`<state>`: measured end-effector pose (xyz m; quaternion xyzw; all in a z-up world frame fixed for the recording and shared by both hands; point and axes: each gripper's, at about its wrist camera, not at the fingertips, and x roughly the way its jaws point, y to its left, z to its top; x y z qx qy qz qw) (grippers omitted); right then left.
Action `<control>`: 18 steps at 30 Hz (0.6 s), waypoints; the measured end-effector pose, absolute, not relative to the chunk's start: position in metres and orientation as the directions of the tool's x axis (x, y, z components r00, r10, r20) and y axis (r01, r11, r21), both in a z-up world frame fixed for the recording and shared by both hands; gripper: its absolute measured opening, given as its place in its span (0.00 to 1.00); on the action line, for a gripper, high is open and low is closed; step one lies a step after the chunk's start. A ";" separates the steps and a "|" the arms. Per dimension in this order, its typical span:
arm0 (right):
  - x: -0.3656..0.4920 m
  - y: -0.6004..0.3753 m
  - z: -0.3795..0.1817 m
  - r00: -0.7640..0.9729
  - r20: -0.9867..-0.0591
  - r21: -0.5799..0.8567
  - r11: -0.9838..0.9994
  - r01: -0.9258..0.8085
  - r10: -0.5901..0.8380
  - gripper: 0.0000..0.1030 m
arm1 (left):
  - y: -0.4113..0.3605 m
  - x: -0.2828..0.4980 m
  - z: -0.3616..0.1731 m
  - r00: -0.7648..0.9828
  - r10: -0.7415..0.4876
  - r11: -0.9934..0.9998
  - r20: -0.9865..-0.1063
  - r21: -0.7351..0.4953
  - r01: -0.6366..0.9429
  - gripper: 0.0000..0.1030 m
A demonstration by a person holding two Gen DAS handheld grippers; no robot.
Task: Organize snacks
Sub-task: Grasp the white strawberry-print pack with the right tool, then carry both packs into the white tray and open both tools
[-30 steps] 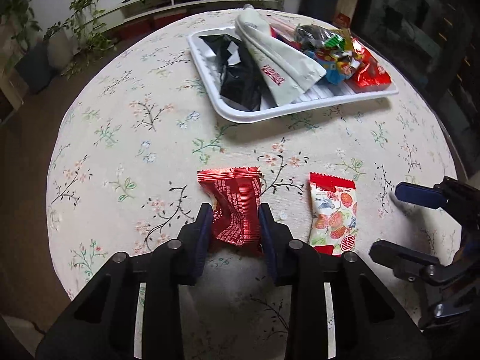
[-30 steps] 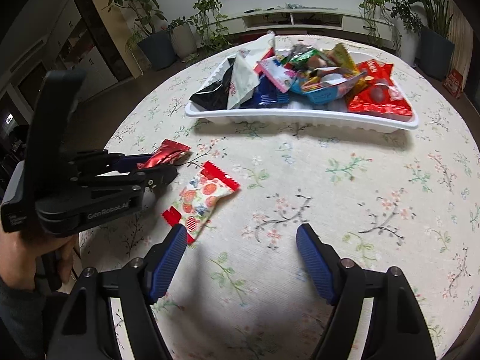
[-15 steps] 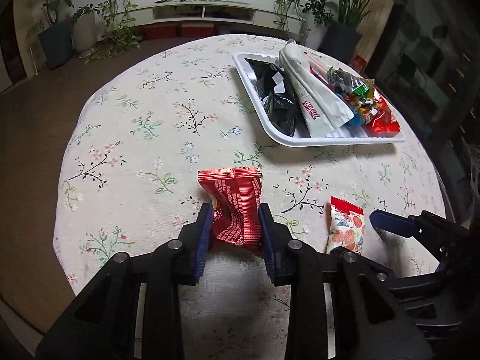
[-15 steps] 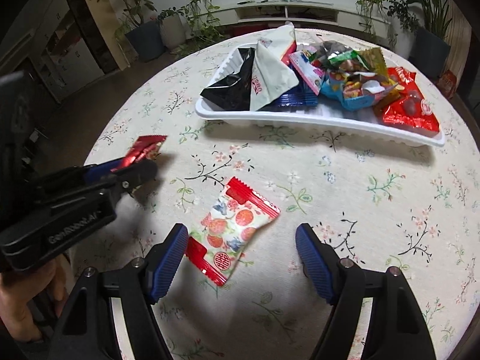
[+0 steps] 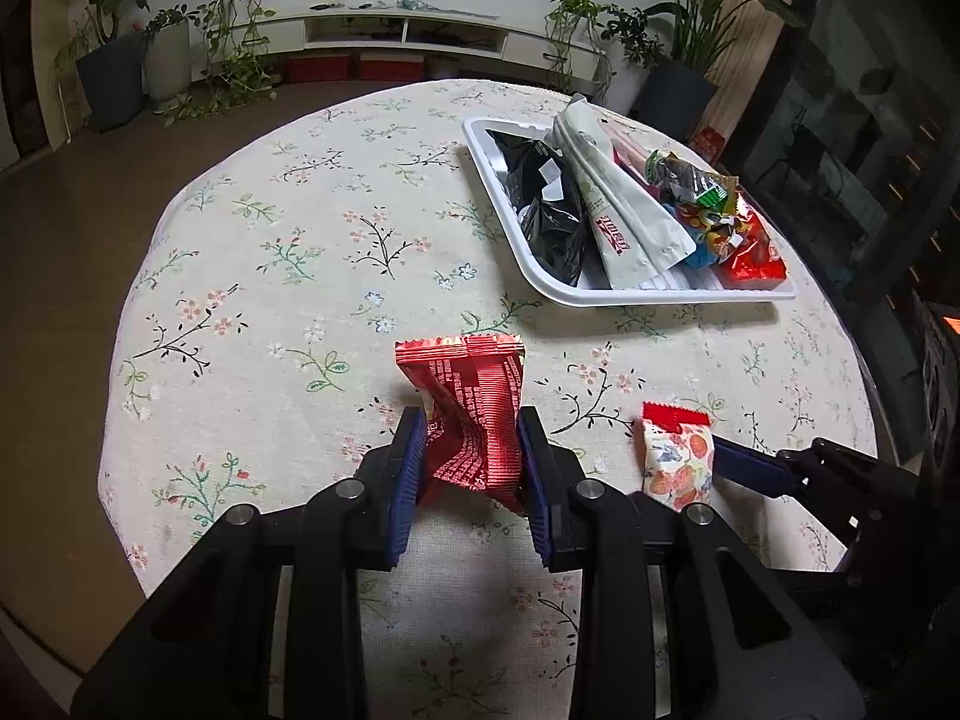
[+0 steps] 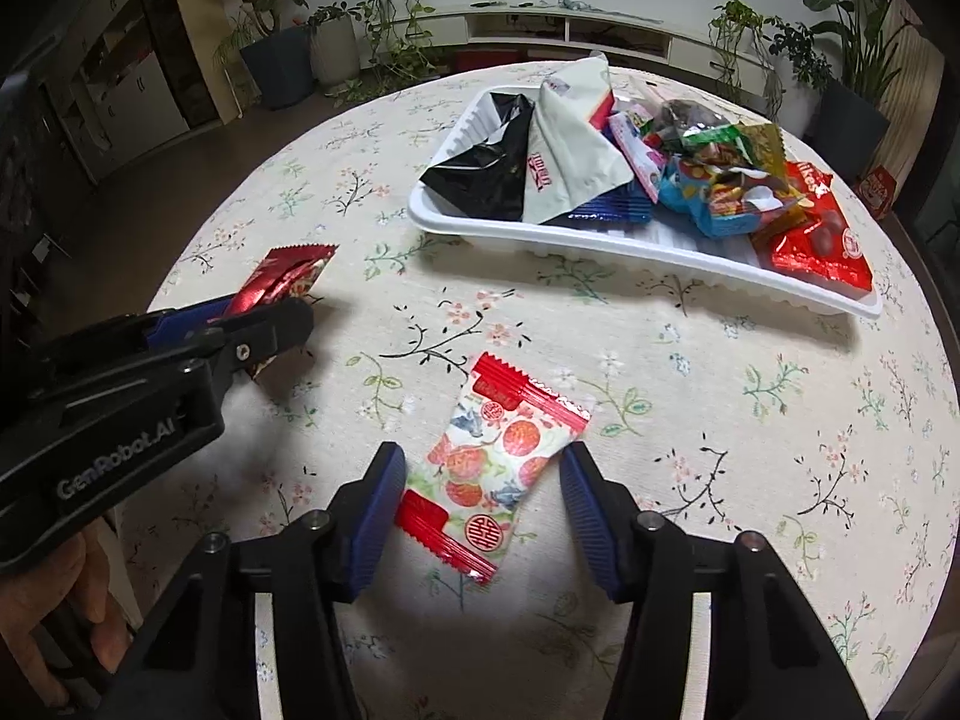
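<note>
Gripping a crumpled red wrapper (image 5: 474, 426), the left gripper (image 5: 471, 468) read "GenRobot.AI"; the right gripper (image 6: 480, 495) was closing around, not yet touching, a fruit-printed packet (image 6: 498, 456)

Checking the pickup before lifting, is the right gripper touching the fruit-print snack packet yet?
Apart. In the right wrist view the closing right gripper straddles the fruit-print packet, with tablecloth visible between the packet and each pad.

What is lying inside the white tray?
The white tray holds a black packet, a white pouch, a blue packet partly beneath it, mixed colourful wrappers and a red bag. Anything deeper is covered.
</note>
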<state>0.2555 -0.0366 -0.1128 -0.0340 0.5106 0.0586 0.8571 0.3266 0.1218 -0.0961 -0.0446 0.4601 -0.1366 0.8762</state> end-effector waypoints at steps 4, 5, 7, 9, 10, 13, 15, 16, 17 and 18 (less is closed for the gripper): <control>0.256 -0.030 -0.113 0.493 -0.869 -0.042 0.988 -0.146 0.036 0.42 | 0.120 0.326 -0.097 0.529 -0.291 0.955 -0.797 -0.210 0.209 0.28; 0.256 -0.030 -0.113 0.498 -0.867 -0.047 0.987 -0.151 0.035 0.38 | 0.120 0.326 -0.098 0.527 -0.292 0.955 -0.798 -0.211 0.210 0.28; 0.257 -0.031 -0.113 0.499 -0.865 -0.044 0.985 -0.165 0.045 0.37 | 0.120 0.326 -0.098 0.522 -0.295 0.954 -0.800 -0.212 0.213 0.28; 0.256 -0.032 -0.113 0.501 -0.864 -0.050 0.982 -0.182 0.049 0.35 | 0.119 0.325 -0.098 0.520 -0.301 0.952 -0.799 -0.216 0.219 0.28; 0.255 -0.035 -0.113 0.502 -0.863 -0.047 0.982 -0.185 0.053 0.35 | 0.118 0.325 -0.098 0.519 -0.303 0.951 -0.799 -0.216 0.223 0.28; 0.252 -0.041 -0.113 0.499 -0.863 -0.024 0.982 -0.190 0.076 0.34 | 0.117 0.324 -0.098 0.515 -0.311 0.948 -0.799 -0.219 0.233 0.28; 0.247 -0.047 -0.111 0.496 -0.863 -0.002 0.982 -0.190 0.094 0.33 | 0.116 0.324 -0.098 0.512 -0.313 0.946 -0.800 -0.217 0.239 0.28; 0.246 -0.050 -0.110 0.498 -0.862 0.003 0.982 -0.190 0.098 0.33 | 0.115 0.324 -0.099 0.510 -0.315 0.945 -0.801 -0.218 0.242 0.28; 0.243 -0.053 -0.110 0.501 -0.860 0.005 0.982 -0.187 0.100 0.33 | 0.113 0.323 -0.098 0.508 -0.321 0.943 -0.799 -0.220 0.249 0.28; 0.241 -0.057 -0.109 0.505 -0.857 0.008 0.983 -0.181 0.100 0.33 | 0.112 0.322 -0.098 0.507 -0.325 0.941 -0.798 -0.219 0.257 0.28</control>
